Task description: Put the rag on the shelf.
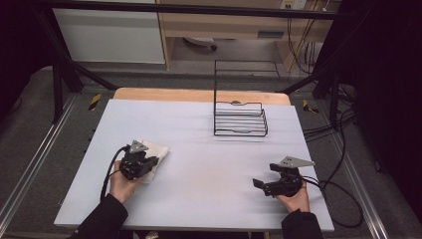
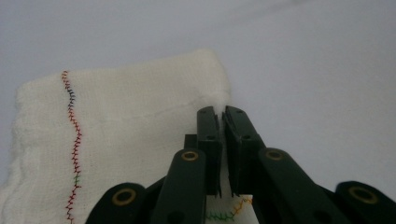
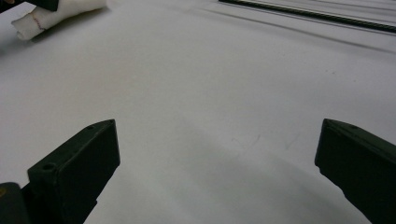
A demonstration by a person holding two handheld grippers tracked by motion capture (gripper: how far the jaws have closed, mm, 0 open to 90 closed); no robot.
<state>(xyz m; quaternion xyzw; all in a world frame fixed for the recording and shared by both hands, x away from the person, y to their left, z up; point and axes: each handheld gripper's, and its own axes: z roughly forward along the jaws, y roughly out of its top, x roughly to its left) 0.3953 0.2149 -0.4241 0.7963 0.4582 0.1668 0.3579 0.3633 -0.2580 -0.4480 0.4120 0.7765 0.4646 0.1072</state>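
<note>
On the near left of the white, matte-covered desk [image 1: 199, 174], the left gripper [image 1: 149, 162] rests on a folded cream cloth of coarse woven gauze [image 1: 155, 152]. Its jaws are nearly closed, pinching a raised edge of the cloth [image 2: 140, 116] between the tips. The cloth lies flat on the desk surface, roughly rectangular, with a zigzag seam of red, black and green thread [image 2: 74, 144] running along one side and a short green and orange stitch near the jaw roots. No label or writing can be read on it.

At the near right, the right gripper [image 1: 259, 185] hovers low over bare desk, jaws spread wide and holding nothing, well apart from the cloth. It is of black moulded plastic, topped by a grey three-cornered plate [image 1: 295, 162].

Farther back stands a black wire rack with a tall rectangular back frame [image 1: 241, 119], near the desk's far edge.
</note>
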